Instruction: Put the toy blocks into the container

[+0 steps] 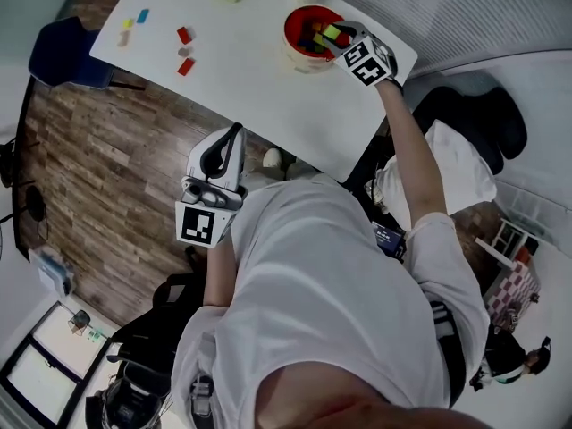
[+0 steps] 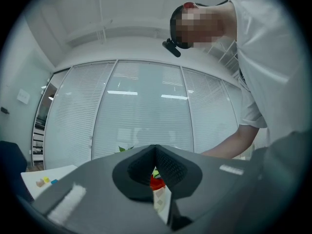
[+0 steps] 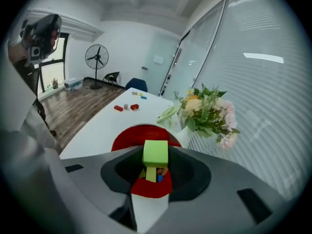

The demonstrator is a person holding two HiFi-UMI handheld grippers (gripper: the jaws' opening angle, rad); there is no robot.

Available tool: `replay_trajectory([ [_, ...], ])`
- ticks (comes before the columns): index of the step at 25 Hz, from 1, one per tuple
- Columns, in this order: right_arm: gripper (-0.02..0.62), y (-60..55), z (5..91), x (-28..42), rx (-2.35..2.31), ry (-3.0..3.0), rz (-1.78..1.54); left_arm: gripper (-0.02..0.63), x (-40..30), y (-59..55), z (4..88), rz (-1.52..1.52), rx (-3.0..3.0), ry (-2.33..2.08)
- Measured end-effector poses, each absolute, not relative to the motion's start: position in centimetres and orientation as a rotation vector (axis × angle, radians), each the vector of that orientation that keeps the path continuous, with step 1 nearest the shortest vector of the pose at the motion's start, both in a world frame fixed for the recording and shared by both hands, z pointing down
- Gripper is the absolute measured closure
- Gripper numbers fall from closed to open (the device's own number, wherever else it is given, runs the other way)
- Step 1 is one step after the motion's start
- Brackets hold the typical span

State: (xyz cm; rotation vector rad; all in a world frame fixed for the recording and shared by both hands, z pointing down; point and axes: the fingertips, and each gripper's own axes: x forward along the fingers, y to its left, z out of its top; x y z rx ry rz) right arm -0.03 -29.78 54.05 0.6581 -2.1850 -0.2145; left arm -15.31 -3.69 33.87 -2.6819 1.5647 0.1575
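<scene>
A red bowl (image 1: 299, 27) holding several coloured blocks stands near the white table's (image 1: 259, 79) right end. My right gripper (image 1: 338, 37) hangs just over it, shut on a lime-green block (image 1: 331, 32). In the right gripper view the green block (image 3: 155, 152) sits between the jaws of the right gripper (image 3: 156, 166), with the bowl's red rim (image 3: 127, 135) below. My left gripper (image 1: 236, 132) is shut and empty, off the table's near edge above the floor. In the left gripper view the left gripper's (image 2: 155, 152) jaws meet. Loose red blocks (image 1: 184, 50) lie further left on the table.
Small yellow and blue blocks (image 1: 134, 20) lie at the table's left end. A vase of flowers (image 3: 207, 112) stands behind the bowl, by a glass wall with blinds. A blue chair (image 1: 61, 54) stands at the table's left. The floor is wood.
</scene>
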Motion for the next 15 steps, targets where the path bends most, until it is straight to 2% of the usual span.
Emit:
replay_trajectory([
  [3,0.429,-30.4,56.4,-0.9,0.598,-2.139,-0.164,0.609,-16.7,-3.1,33.8,0.164,-2.649,1.613],
  [4,0.373,-30.5,56.8,-1.0,0.591,-2.133,-0.145,0.609,-17.0,-3.0,33.9,0.163,-2.642,1.625],
  [6,0.336,-30.6,56.8,-1.2,0.6,-2.141,-0.118,0.609,-17.4,-2.9,34.1,0.156,-2.637,1.637],
  [12,0.356,-29.6,55.4,-0.9,0.681,-2.232,-0.095,0.609,-16.3,-4.1,34.9,0.132,-2.678,1.58],
  [15,0.388,-29.0,53.7,-0.4,0.744,-2.299,-0.08,0.609,-15.1,-5.1,34.8,0.124,-2.7,1.533],
])
